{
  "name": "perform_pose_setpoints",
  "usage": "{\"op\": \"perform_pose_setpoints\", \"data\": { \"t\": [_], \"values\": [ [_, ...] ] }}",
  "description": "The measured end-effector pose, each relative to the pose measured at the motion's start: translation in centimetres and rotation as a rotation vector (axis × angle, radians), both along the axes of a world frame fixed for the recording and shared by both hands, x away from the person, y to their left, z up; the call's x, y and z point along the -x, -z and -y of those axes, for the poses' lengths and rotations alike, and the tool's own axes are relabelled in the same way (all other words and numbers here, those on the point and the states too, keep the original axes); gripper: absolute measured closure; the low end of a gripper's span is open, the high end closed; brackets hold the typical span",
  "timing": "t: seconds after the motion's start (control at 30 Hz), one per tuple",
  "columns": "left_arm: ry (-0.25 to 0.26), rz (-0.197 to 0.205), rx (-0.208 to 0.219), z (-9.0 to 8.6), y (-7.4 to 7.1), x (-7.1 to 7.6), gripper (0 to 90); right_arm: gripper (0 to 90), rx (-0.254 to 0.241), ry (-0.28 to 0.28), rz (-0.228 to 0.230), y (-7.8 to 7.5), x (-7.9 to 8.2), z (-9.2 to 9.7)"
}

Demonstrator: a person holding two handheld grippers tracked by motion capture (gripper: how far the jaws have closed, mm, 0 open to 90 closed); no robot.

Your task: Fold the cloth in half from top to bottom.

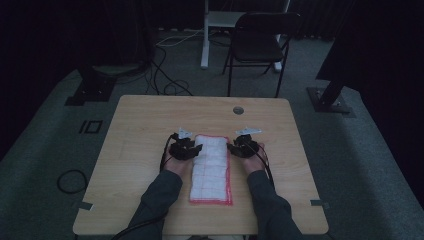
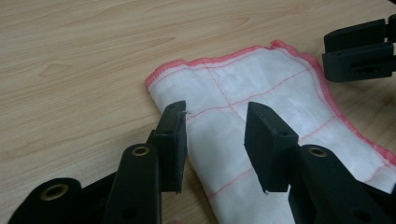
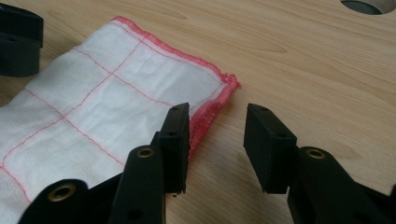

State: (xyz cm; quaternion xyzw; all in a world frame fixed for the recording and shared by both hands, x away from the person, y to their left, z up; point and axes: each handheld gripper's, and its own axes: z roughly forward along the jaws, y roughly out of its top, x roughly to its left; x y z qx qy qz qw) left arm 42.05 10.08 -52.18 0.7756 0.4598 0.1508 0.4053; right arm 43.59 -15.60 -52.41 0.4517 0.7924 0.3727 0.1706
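High view: we see the folded white cloth with red stitched border (image 1: 212, 169) lying mid-table on the light wooden table (image 1: 135, 125). Our left gripper (image 2: 215, 140) straddles its left edge, jaws apart, gripping nothing. Our right gripper (image 3: 217, 147) straddles the right edge, likewise parted and empty.

One cloth (image 1: 211, 167) (folded), two grippers (image 1: 186, 148), one chair (image 1: 259, 42)

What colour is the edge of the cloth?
Pink-red stitched edging on the white cloth, clearest in the right gripper view.
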Motion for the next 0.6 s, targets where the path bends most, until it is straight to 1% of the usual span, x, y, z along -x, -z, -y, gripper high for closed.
{"op": "perform_pose_setpoints", "data": {
  "t": [0.13, 0.23, 0.37, 0.43, 0.5, 0.6],
  "values": [
    [-0.025, -0.009, -0.012, 0.0, 0.2, -0.4, 59.3, 66.1, 0.000, -0.001, 0.004, -0.2, -0.2, -0.5],
    [-0.040, -0.021, 0.002, -0.2, 0.4, -0.8, 59.3, 68.1, -0.004, -0.009, 0.012, -0.3, -0.4, -0.8],
    [-0.059, -0.035, -0.001, -0.3, 0.8, -1.2, 59.6, 71.5, 0.001, -0.015, 0.010, -0.3, -0.7, -1.1],
    [-0.067, -0.049, -0.001, -0.3, 1.0, -1.4, 59.8, 71.7, -0.011, -0.009, 0.000, -0.2, -0.9, -1.2],
    [-0.079, -0.071, 0.015, -0.3, 1.2, -1.6, 59.5, 71.3, -0.016, -0.008, -0.005, -0.1, -1.0, -1.2],
    [-0.083, -0.082, 0.014, -0.1, 1.5, -1.7, 59.3, 68.9, -0.018, 0.009, -0.015, 0.2, -1.3, -1.3]
  ]
}}
